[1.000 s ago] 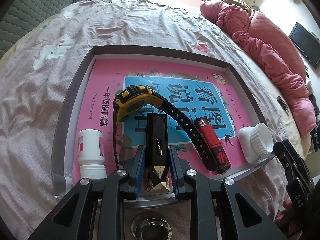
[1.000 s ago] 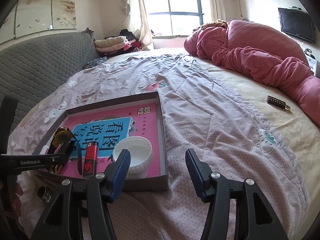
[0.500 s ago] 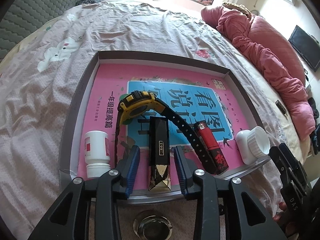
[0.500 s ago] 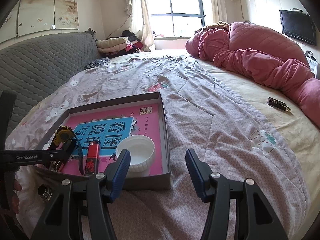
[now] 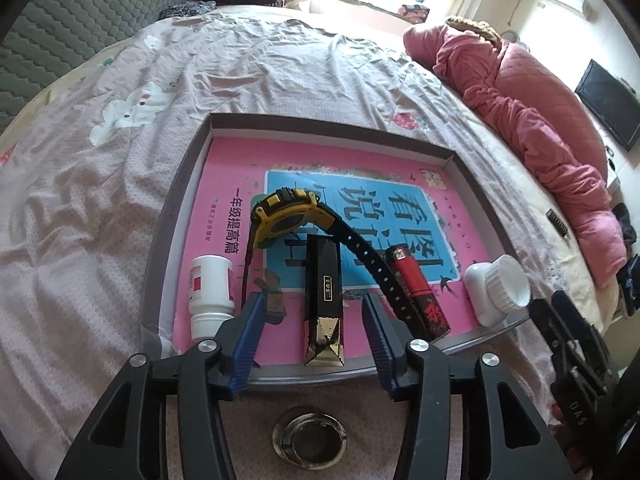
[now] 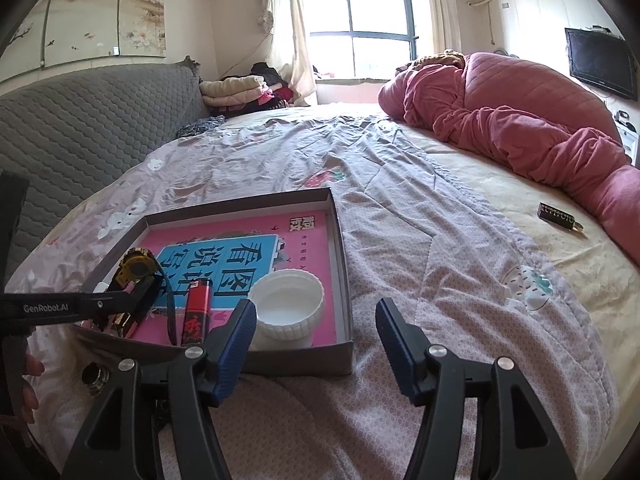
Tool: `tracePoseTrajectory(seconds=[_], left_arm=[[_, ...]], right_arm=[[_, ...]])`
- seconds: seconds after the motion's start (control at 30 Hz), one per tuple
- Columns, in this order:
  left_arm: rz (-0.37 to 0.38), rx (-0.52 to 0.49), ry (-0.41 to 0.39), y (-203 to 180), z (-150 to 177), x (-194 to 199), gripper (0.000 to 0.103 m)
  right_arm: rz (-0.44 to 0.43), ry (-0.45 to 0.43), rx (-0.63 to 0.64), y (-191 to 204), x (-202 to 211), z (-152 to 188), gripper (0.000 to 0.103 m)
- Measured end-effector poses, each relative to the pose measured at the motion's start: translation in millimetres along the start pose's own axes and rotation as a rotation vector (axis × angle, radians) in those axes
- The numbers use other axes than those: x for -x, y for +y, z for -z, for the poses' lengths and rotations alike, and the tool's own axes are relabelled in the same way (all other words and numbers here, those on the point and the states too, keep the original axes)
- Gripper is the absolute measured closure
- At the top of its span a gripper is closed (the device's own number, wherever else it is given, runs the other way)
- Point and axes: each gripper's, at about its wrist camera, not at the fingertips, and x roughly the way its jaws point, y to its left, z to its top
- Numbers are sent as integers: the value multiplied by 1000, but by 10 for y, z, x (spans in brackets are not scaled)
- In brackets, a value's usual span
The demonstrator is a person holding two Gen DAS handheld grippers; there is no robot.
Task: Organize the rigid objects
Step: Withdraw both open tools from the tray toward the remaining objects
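A grey tray [image 5: 332, 124] lined with a pink book lies on the bed. In it are a white pill bottle [image 5: 210, 286], a yellow-and-black watch [image 5: 286, 216], a black-and-gold box [image 5: 324, 276], a red lighter [image 5: 416, 292] and a white jar [image 5: 496, 288]. My left gripper [image 5: 314, 310] hangs over the tray's near edge. Its jaws are opening, and the black-and-gold box lies flat between them with both pads clear of it. My right gripper [image 6: 316, 312] hovers over the tray's near right corner [image 6: 344, 354], beside the white jar [image 6: 290, 308]. Its jaws are opening too, with nothing between them.
A round metal object [image 5: 308, 434] sits on the bedspread just outside the tray's near edge. A small black tag-like item [image 6: 558, 216] lies far right on the bed, near a heaped pink quilt [image 6: 520, 120]. A grey padded headboard [image 6: 80, 128] runs along the left.
The left jaws went from shut on the black-and-gold box to spread wide, leaving it lying in the tray. The right jaws widened slightly.
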Motion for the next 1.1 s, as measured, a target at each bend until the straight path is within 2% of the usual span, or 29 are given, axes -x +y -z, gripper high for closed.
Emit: tracePoseTrajectory(seconds=[0.33, 0.6, 0.83, 1.1], left_arm=[[-14, 3, -34, 15, -74, 164, 39], [-28, -25, -77, -35, 2, 334, 29], [-78, -15, -106, 32, 260, 542, 27], [-70, 26, -49, 183, 629, 562, 27]], right_arm=[[-5, -4, -1, 5, 55, 10, 41], [-20, -16, 14, 77, 146, 22, 40], [-22, -26, 15, 150, 245, 66, 38], [-67, -19, 67, 411, 342, 147, 38]])
